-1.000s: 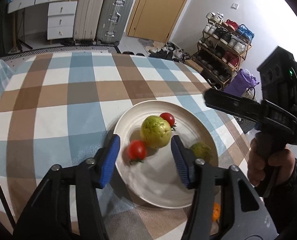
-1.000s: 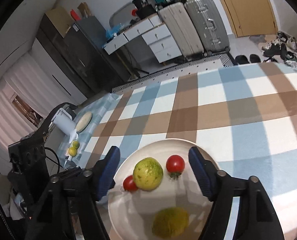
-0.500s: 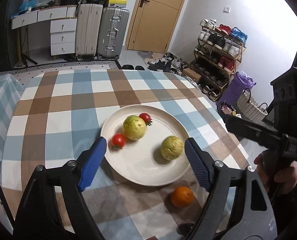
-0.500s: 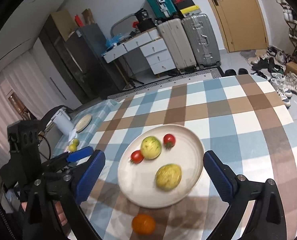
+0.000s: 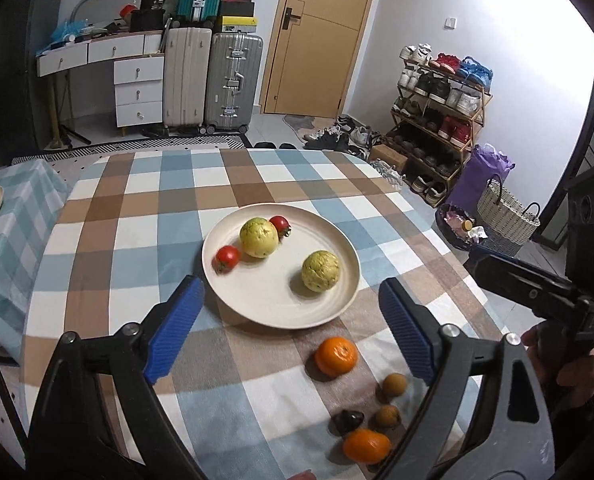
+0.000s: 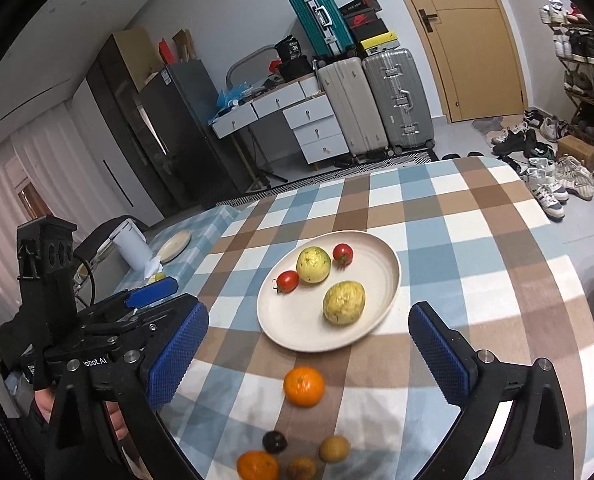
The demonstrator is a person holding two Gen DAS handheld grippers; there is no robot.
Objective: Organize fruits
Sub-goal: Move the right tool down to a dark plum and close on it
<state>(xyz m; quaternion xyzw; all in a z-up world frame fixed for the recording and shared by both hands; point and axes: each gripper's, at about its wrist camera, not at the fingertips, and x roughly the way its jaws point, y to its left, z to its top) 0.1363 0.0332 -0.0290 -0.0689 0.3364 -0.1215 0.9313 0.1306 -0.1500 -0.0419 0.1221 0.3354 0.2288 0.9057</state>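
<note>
A cream plate [image 5: 257, 308] [image 6: 385, 264] on the checked tablecloth holds two yellow-green guavas [image 5: 258, 237] [image 5: 321, 271] and two red tomatoes [image 5: 227, 258] [image 5: 280, 224]. Nearer me lie an orange [image 5: 335, 356] [image 6: 303, 386], a second orange [image 5: 365, 445], two small brown fruits [image 5: 394, 385] [image 5: 387, 415] and a dark fruit [image 5: 348, 421]. My left gripper [image 5: 293, 328] is open and empty, above the table on the near side of the plate. My right gripper [image 6: 317, 360] is open and empty, above the first orange.
A side table [image 5: 13, 216] at the left carries a plate and small fruits. Suitcases [image 5: 233, 80], drawers and a door stand behind the table. A shoe rack [image 5: 441, 92] and baskets [image 5: 505, 216] stand on the right.
Both grippers have drawn back and up from the plate and opened wider. The loose fruits near the table's front edge have come into view.
</note>
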